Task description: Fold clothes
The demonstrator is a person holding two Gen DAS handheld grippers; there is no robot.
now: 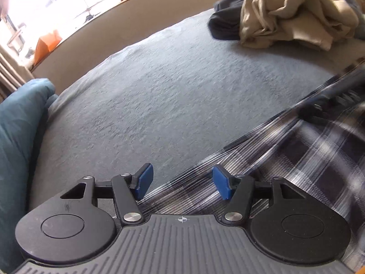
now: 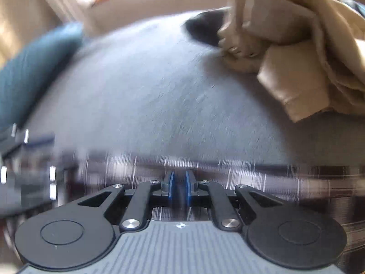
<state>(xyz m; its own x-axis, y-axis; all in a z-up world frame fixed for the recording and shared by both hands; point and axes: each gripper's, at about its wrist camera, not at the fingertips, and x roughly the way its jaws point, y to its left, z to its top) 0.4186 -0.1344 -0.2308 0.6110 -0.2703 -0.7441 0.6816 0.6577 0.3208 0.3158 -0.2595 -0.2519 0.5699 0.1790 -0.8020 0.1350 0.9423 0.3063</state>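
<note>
Left wrist view: the left gripper (image 1: 181,183) hangs over the edge of a dark plaid garment of navy, grey and white checks (image 1: 296,159). Its blue-padded fingers (image 1: 143,182) stand well apart, with nothing pressed between them. The garment's edge runs diagonally from below the left pad up toward the right of the picture; the right pad sits above the cloth, the left pad above bare bed cover. The plaid cloth is streaked by motion blur.

The garment lies on a grey-blue textured bed cover (image 1: 159,91), filling the lower right of this view. At the upper right edge of the cloth a blurred black mechanism, the right gripper (image 1: 337,91), sits at the fabric; its jaws cannot be read from here.

Right wrist view: the right gripper's two blue pads (image 2: 170,185) are drawn close, with only a narrow slit between them. Plaid fabric runs as a blurred band just ahead of the fingertips and shows beneath the linkage, and a thin strip of something pale lies in the slit. Blur prevents telling whether the pads pinch cloth. The left gripper appears as a blurred shape at the left edge.

Surroundings: a crumpled heap of beige fabric (image 1: 296,16) lies at the far right of the bed, well apart from the plaid garment, with a dark navy cloth (image 1: 225,22) touching its left side. A teal pillow (image 1: 20,125) lies at the left edge.
</note>
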